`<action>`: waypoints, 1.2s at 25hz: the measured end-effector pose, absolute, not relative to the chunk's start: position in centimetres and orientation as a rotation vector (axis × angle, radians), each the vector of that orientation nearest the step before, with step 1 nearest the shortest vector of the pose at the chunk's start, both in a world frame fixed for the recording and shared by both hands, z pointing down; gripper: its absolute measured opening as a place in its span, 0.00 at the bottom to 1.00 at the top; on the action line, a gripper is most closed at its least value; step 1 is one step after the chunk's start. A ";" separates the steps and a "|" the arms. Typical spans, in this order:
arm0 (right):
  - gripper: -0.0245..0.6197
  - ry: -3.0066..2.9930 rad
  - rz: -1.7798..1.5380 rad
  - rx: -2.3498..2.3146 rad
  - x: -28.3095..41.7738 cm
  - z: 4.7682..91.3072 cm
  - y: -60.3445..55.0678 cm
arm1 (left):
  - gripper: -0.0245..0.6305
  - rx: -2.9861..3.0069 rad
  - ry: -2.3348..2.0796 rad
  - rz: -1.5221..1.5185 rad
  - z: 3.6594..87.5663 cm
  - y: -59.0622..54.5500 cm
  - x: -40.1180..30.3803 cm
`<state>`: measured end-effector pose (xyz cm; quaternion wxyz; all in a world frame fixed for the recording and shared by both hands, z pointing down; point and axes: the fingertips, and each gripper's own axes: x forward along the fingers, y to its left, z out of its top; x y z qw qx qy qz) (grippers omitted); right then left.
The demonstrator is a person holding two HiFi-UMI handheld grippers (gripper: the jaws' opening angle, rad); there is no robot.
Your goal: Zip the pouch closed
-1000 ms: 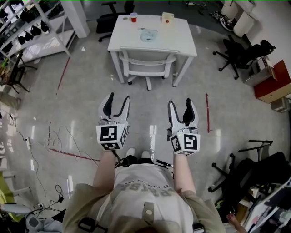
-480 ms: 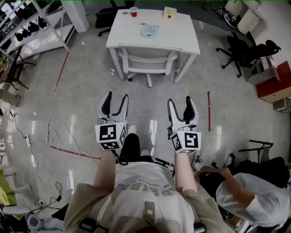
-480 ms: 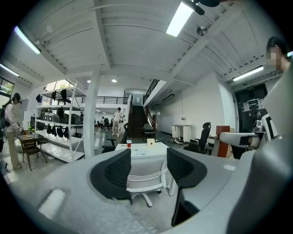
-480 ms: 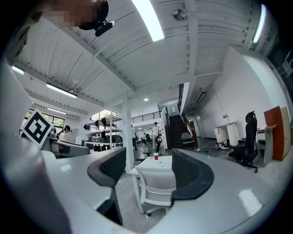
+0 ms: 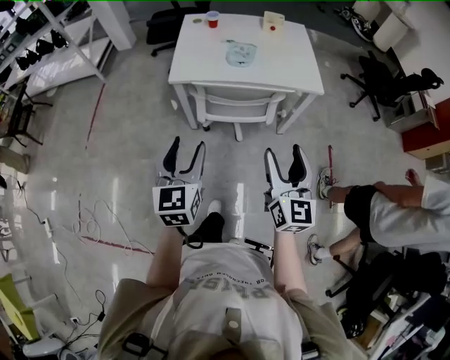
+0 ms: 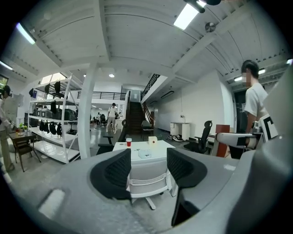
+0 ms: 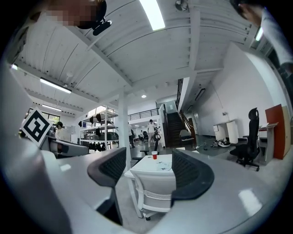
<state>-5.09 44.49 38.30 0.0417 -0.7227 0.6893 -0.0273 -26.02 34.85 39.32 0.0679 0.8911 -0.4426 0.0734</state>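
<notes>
1. Standing well ahead on the floor was a white table (image 5: 292,67), with a white chair (image 5: 239,98) tucked against its near side.
2. Left gripper (image 5: 188,148): its jaws were apart with nothing between them, well short of the table.
3. Right gripper (image 5: 284,151): its jaws were likewise released and empty, level beside the left.
4. Pouch (image 5: 241,52): it lay flat mid-table, untouched; its zip was too small to read.
5. Red cup (image 5: 213,19): it stood near the table's far edge.
6. Progress: nothing appeared done; reaching, gripping and zipping were all left.

Your left gripper (image 6: 149,163) jaws apart and empty, white table (image 6: 133,156) ahead, pouch (image 6: 144,154) on it, red cup (image 6: 128,142) beyond, white chair (image 6: 149,183) in front
</notes>
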 end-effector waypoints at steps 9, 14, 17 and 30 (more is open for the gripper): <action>0.48 2.010 -0.088 -2.302 -4.1 38.4 36.0 | 0.43 2.707 -1.239 0.218 39.8 24.5 -25.4; 0.48 1.992 -0.113 -2.335 -2.6 38.7 33.2 | 0.43 2.700 -1.203 0.224 40.3 20.8 -23.9; 0.48 1.987 -0.130 -2.339 -1.5 39.1 31.7 | 0.43 2.695 -1.192 0.240 40.7 19.3 -22.9; 0.48 2.077 -0.134 -2.263 7.7 39.4 21.8 | 0.43 2.633 -1.266 0.251 41.4 10.5 -14.3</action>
